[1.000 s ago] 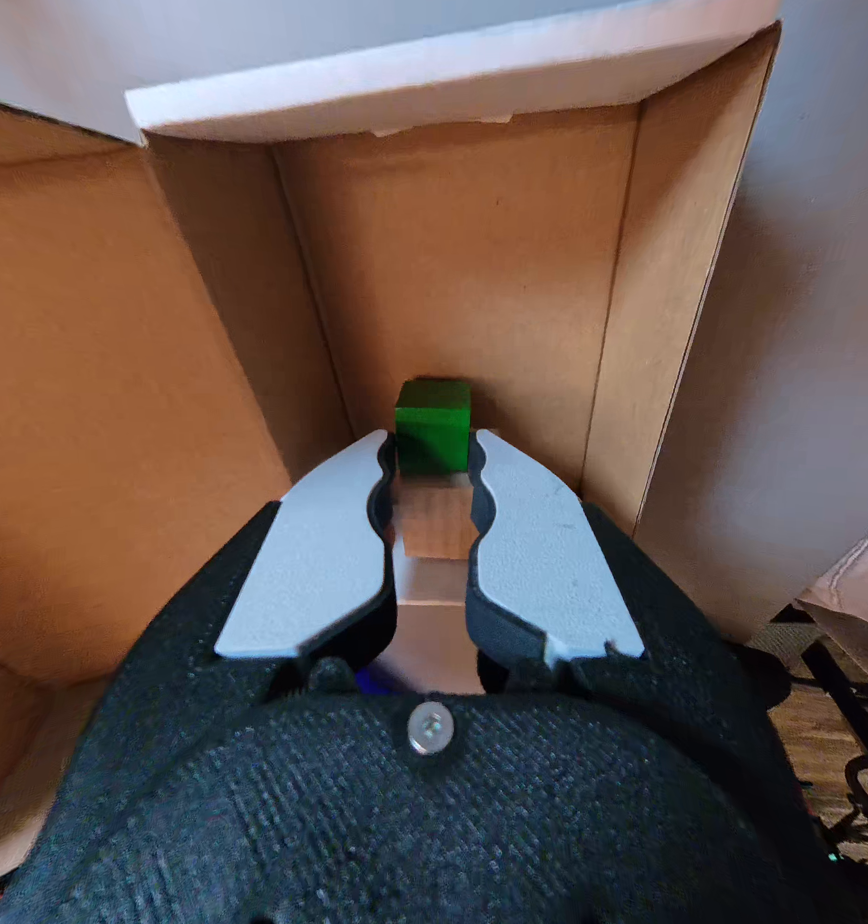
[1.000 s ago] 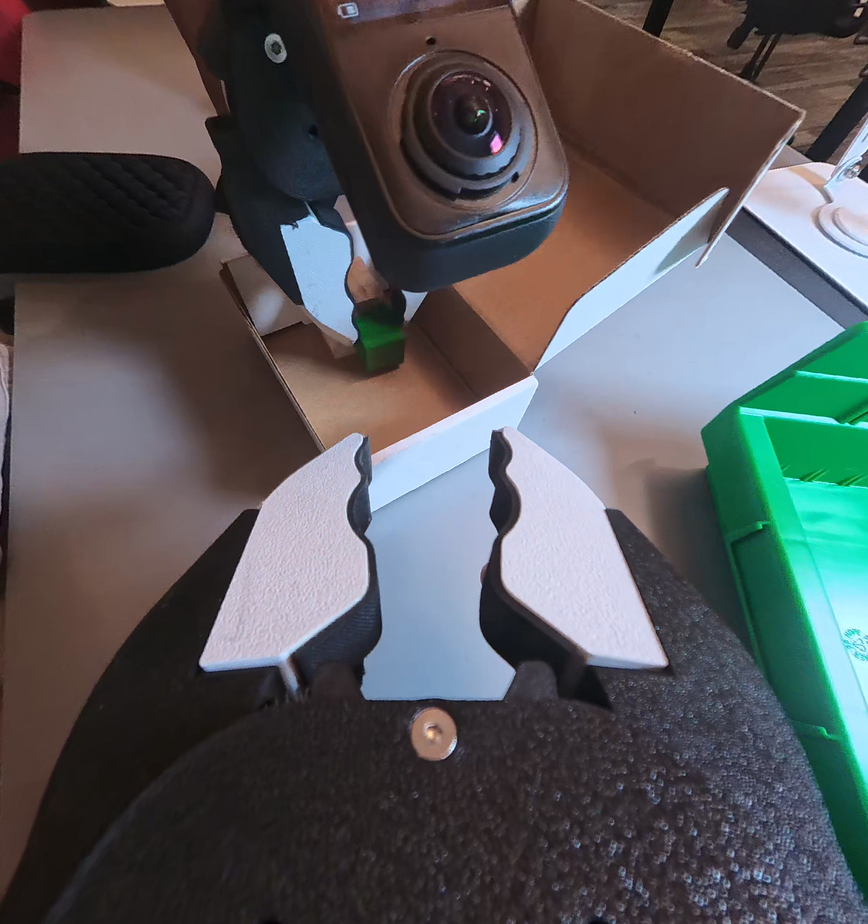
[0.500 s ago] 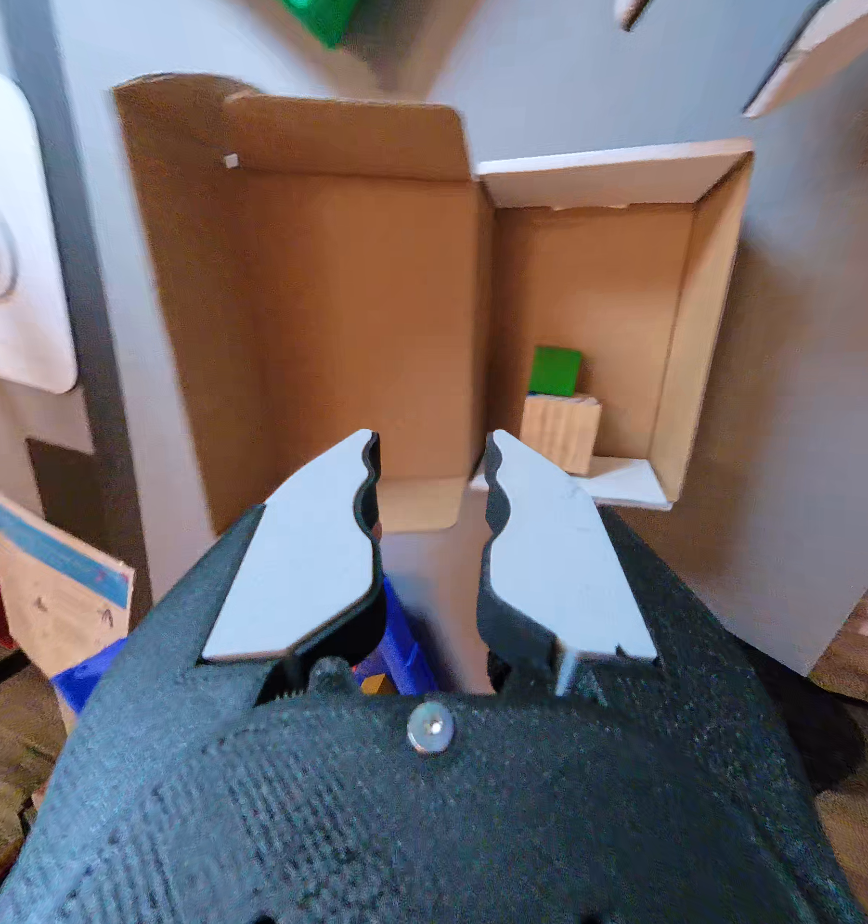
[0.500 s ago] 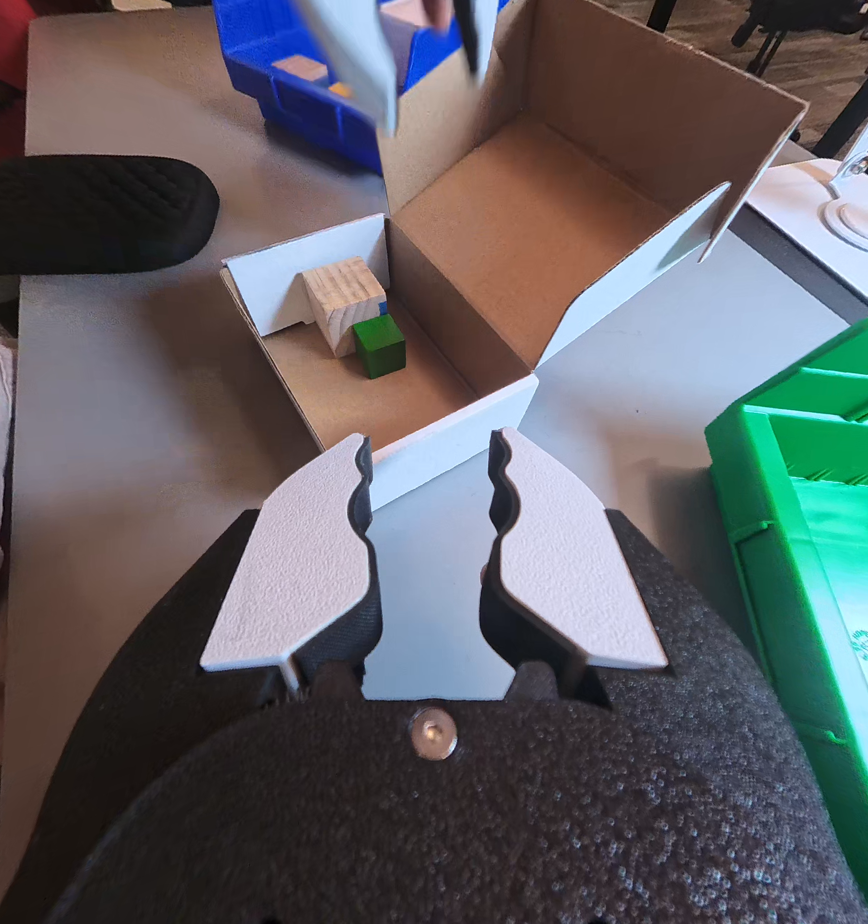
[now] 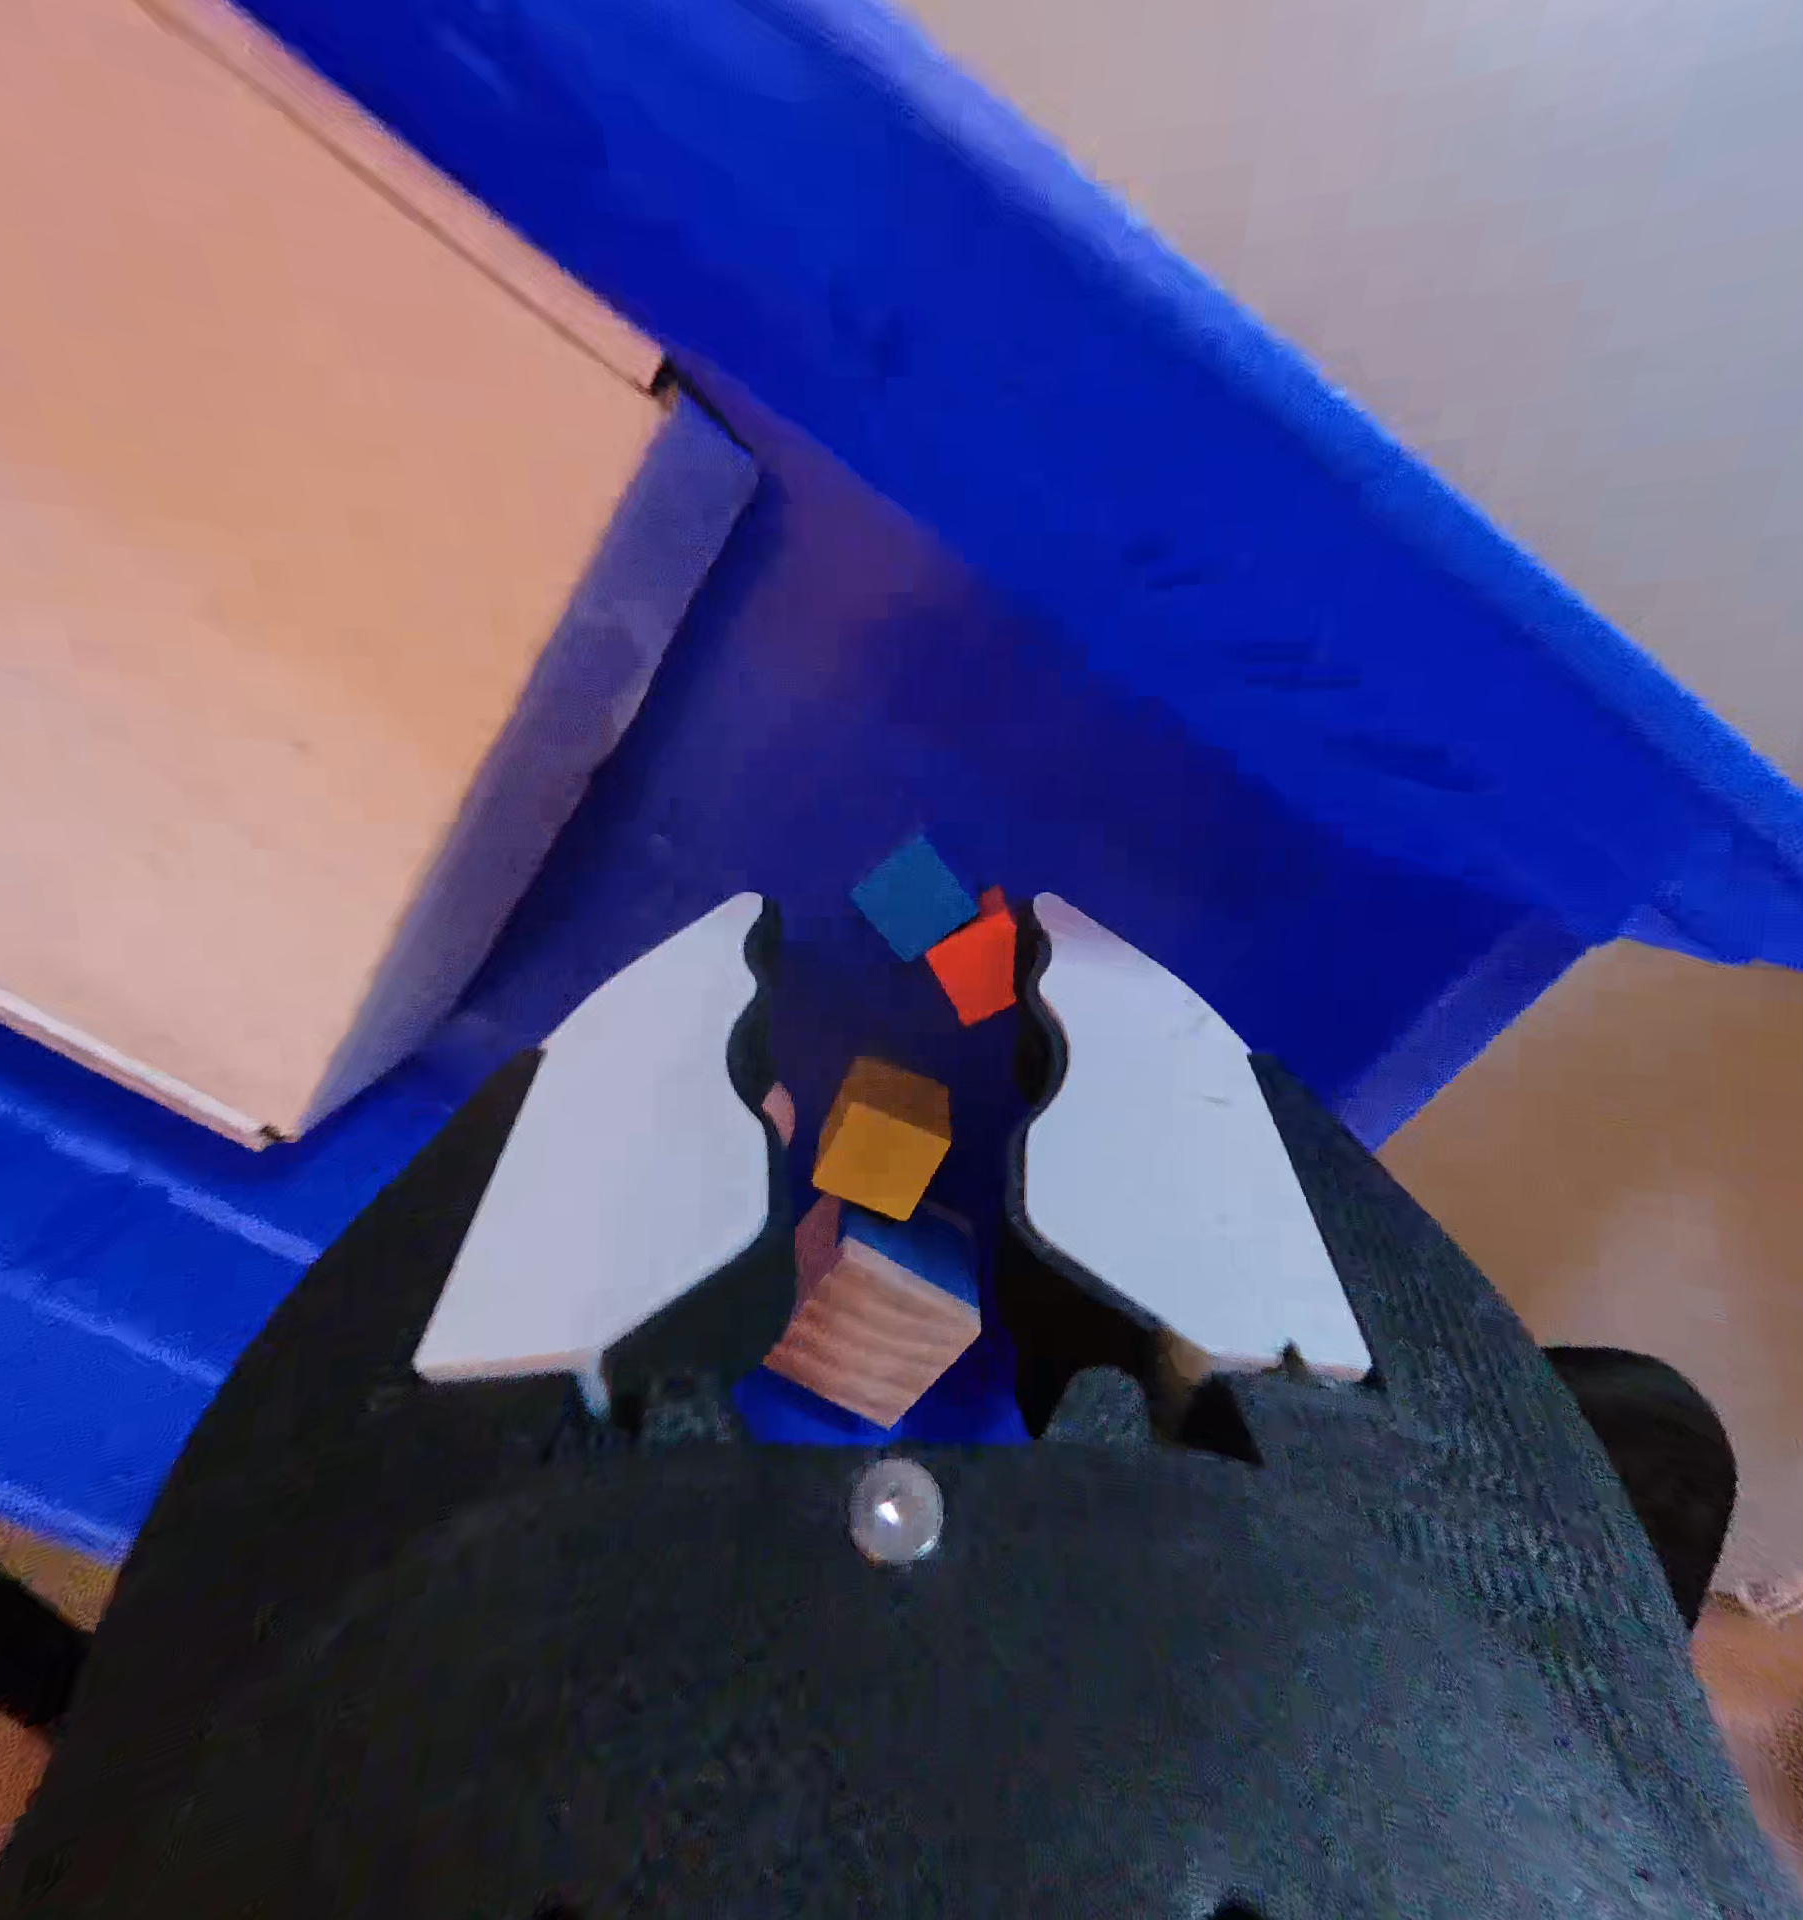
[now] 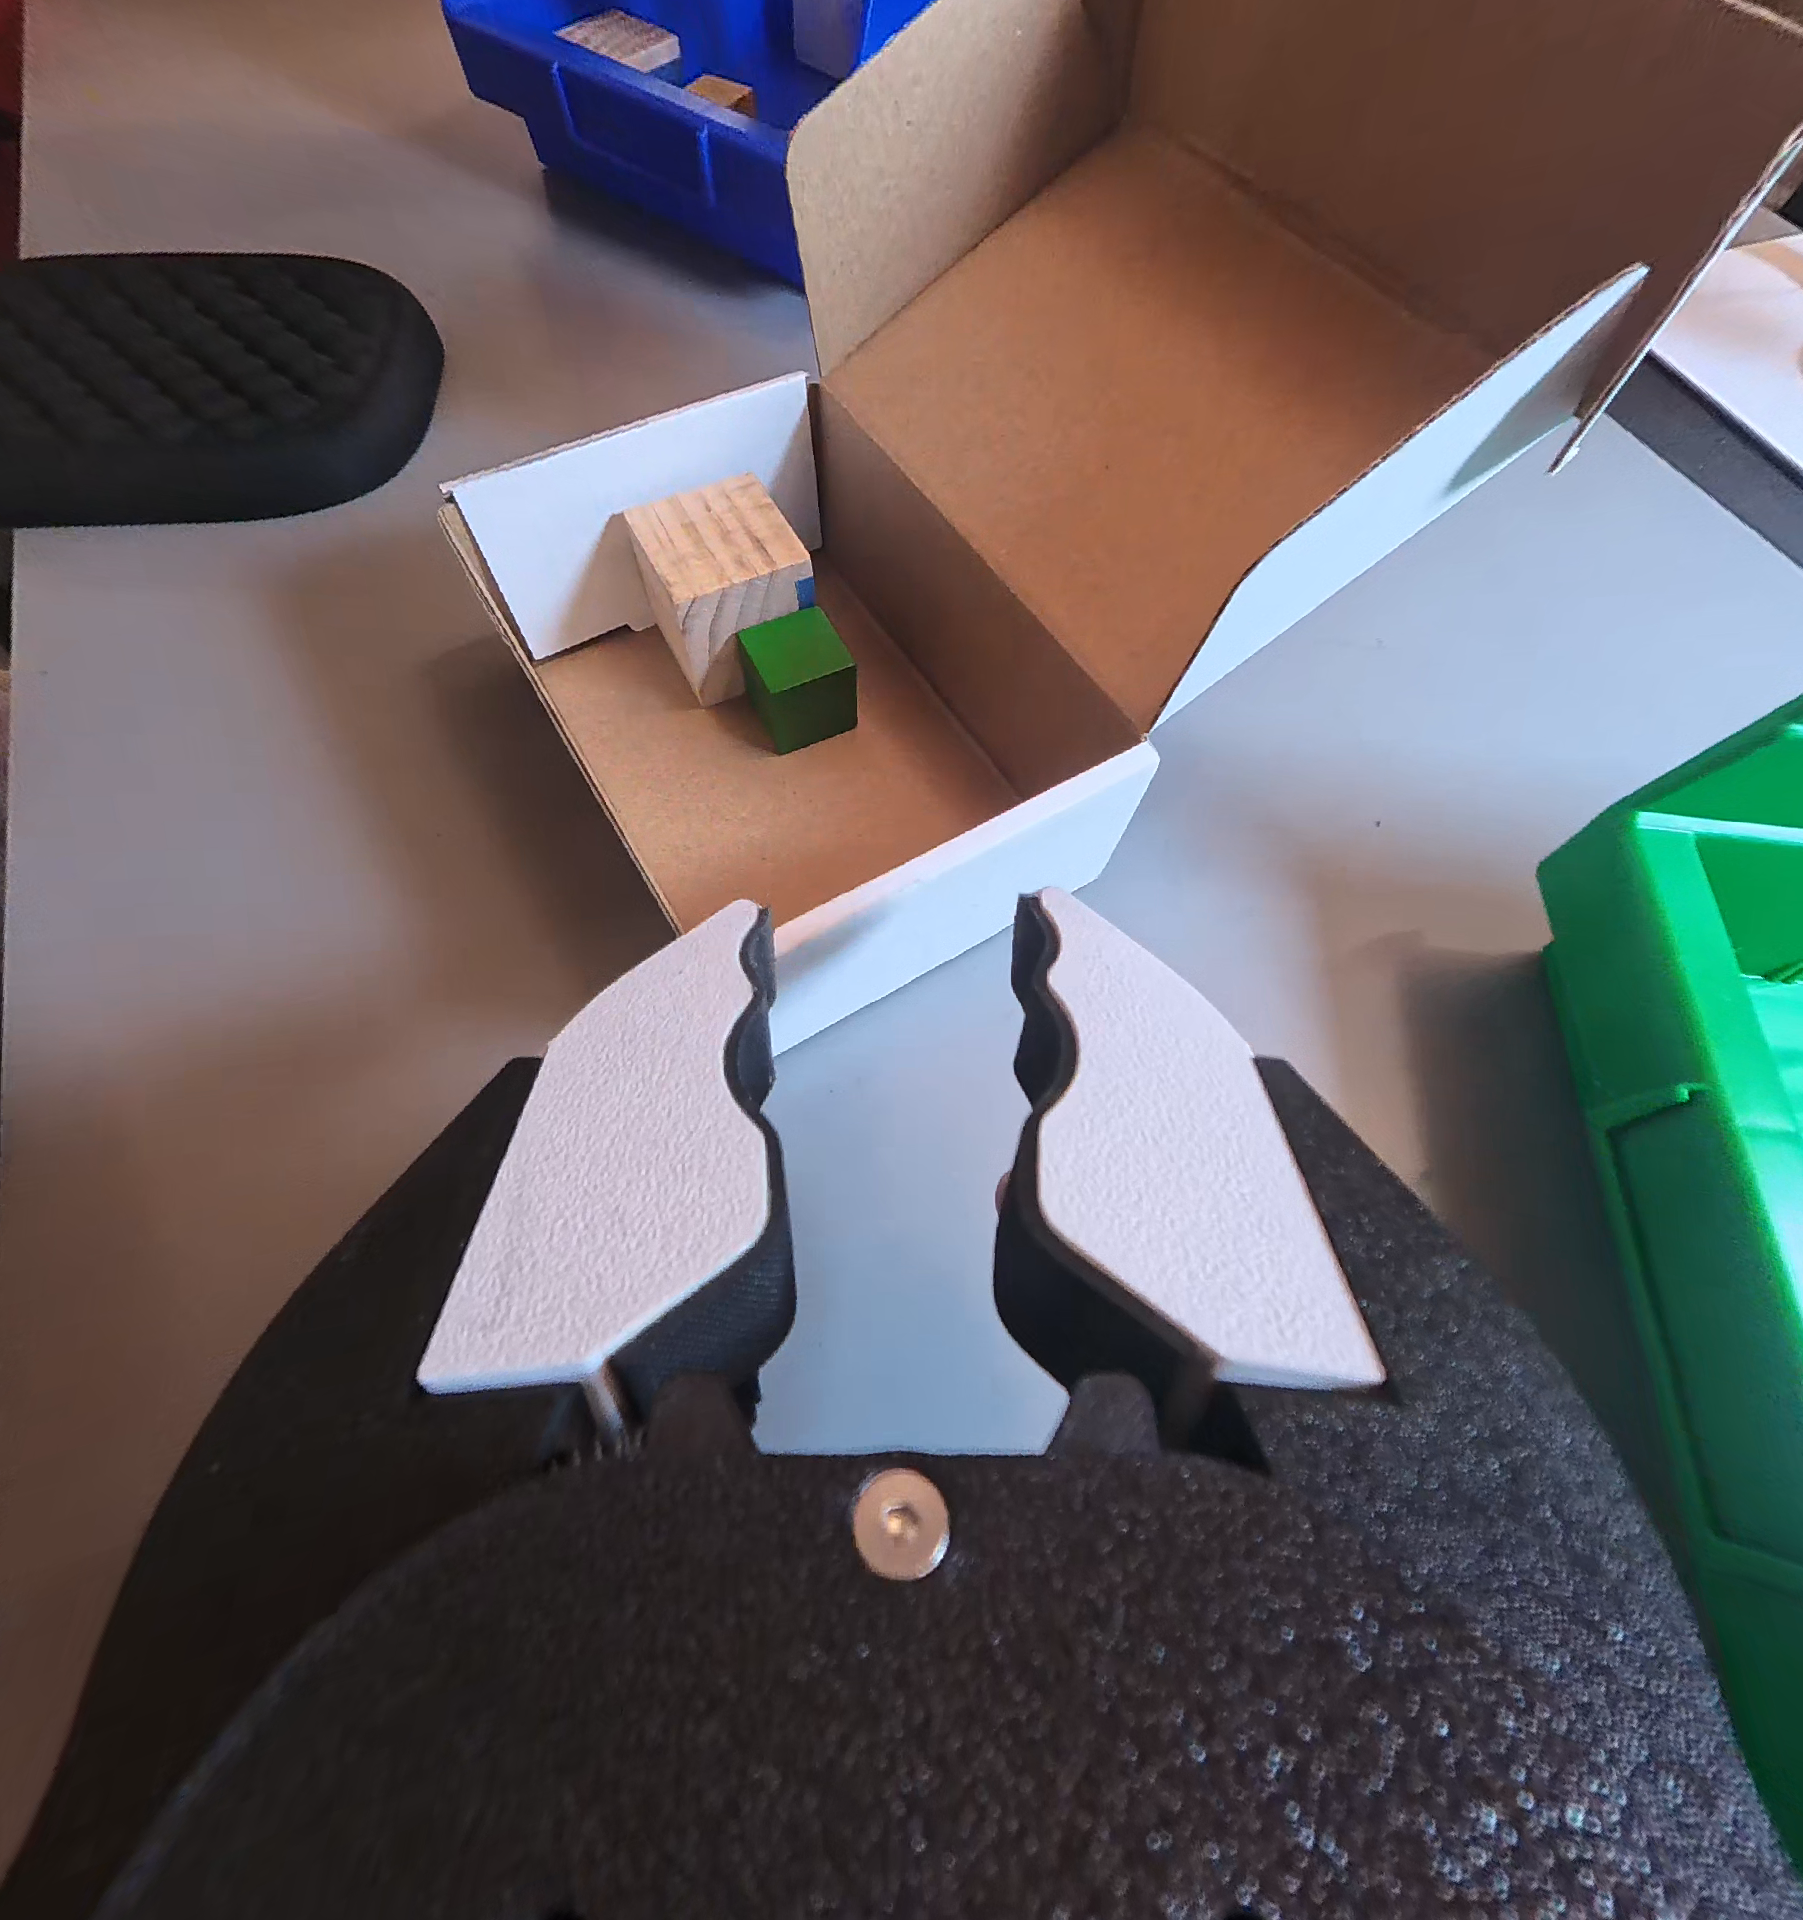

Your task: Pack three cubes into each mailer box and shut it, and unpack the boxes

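Step in hand, as judged: packing, fetching a further cube. The left gripper (image 5: pixel 892 914) hangs over the blue plastic bin (image 5: pixel 1136 499), jaws moderately apart and empty, framing a small orange-yellow cube (image 5: pixel 881 1143), a bare wooden cube (image 5: pixel 876 1330), a red cube (image 5: pixel 975 971) and a blue cube (image 5: pixel 912 894). The right gripper (image 6: pixel 892 914) hovers just beside the open white cardboard mailer box (image 6: pixel 980 883), jaws equally apart, empty. That box holds a large bare wooden cube (image 6: pixel 720 571) touching a green cube (image 6: pixel 798 675); a sliver of blue shows behind. The next move calls for descent and closure on one cube. Half a second earlier the left gripper faced the mailer box; it has since swung to the bin
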A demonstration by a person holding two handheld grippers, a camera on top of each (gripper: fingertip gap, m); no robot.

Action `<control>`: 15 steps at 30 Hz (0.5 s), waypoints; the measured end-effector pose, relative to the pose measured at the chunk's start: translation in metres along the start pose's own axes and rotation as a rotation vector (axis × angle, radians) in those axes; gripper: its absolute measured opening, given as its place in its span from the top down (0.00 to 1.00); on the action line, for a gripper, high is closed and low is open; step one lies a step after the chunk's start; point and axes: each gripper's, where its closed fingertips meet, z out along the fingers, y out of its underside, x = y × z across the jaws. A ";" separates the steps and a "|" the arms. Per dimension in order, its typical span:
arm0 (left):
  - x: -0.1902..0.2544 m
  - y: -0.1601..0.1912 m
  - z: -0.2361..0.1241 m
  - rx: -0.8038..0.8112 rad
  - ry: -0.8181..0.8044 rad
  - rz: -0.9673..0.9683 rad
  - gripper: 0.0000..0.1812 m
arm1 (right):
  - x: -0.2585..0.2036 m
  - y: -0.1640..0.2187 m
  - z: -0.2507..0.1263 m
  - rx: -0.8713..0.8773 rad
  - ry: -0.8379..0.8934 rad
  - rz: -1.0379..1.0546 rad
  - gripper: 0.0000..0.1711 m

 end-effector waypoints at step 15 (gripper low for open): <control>0.017 -0.025 -0.005 0.080 -0.068 0.145 0.87 | -0.001 -0.004 -0.002 0.031 -0.005 -0.014 0.75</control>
